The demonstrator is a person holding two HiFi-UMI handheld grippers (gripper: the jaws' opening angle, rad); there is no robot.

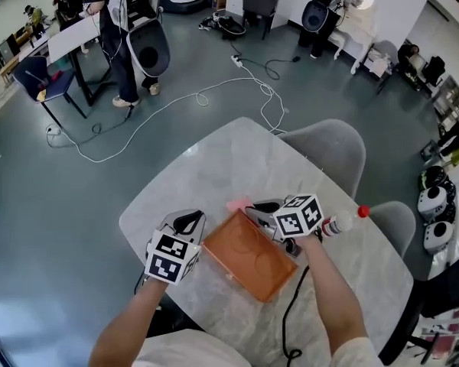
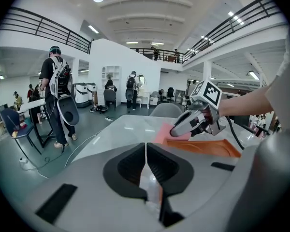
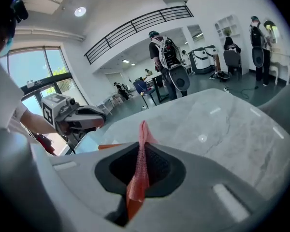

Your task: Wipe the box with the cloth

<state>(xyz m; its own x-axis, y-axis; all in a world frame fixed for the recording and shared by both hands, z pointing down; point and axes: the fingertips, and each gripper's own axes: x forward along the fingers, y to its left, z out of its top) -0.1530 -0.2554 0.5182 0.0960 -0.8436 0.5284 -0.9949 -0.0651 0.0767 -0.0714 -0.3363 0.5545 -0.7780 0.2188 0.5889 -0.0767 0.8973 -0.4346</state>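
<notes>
While the fingers of the left gripper (image 2: pixel 146 153) are pressed together on the 9 o'clock edge of the flat orange plastic box (image 1: pixel 249 260), which lies near the middle of the white marble surface (image 1: pixel 214 167), the fingers of the right gripper (image 3: pixel 142 144) pinch a pink mesh cloth (image 3: pixel 140 178). The cloth's free end shows just beyond the box's 12 o'clock edge. A red-capped clear bottle (image 1: pixel 343 222) sits at the box's 3 o'clock.

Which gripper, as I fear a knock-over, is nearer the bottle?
Right. The right gripper, shut on the cloth, is at the box's far edge with the bottle close beside its cube; the left gripper is at the box's opposite side, farther off.
</notes>
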